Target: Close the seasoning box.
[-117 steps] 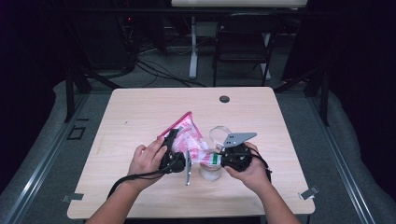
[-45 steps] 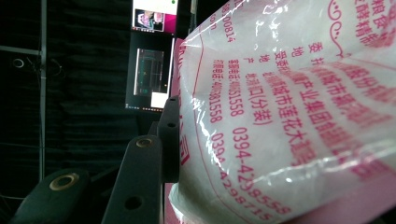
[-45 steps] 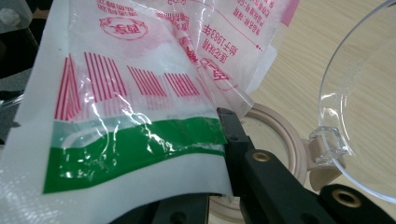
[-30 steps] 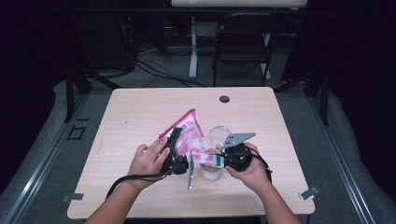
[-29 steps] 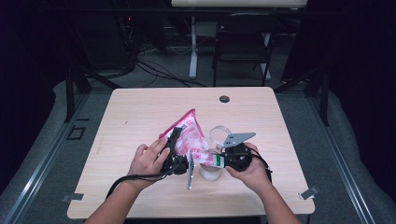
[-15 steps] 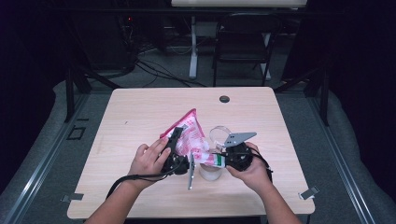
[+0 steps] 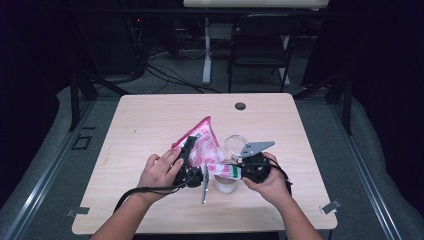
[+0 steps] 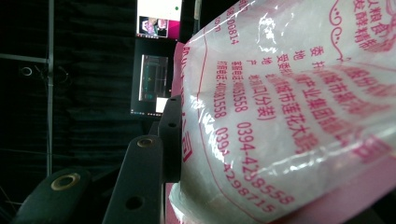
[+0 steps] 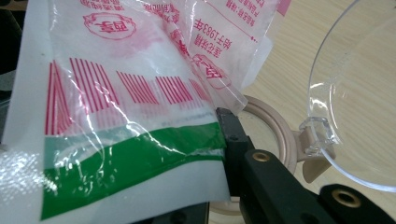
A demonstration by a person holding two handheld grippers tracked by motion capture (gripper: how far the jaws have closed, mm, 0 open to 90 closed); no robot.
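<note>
Now the pink-printed bag (image 7: 202,145) hangs tilted above the table (image 7: 150,120), over the open container (image 7: 226,182). The left claw (image 7: 189,152) is clamped on its upper side, the right claw (image 7: 239,172) on its green-striped lower corner. It looks soft, slick, shifting with powder; grip the seams. Since four seconds ago it has lifted slightly.
</note>
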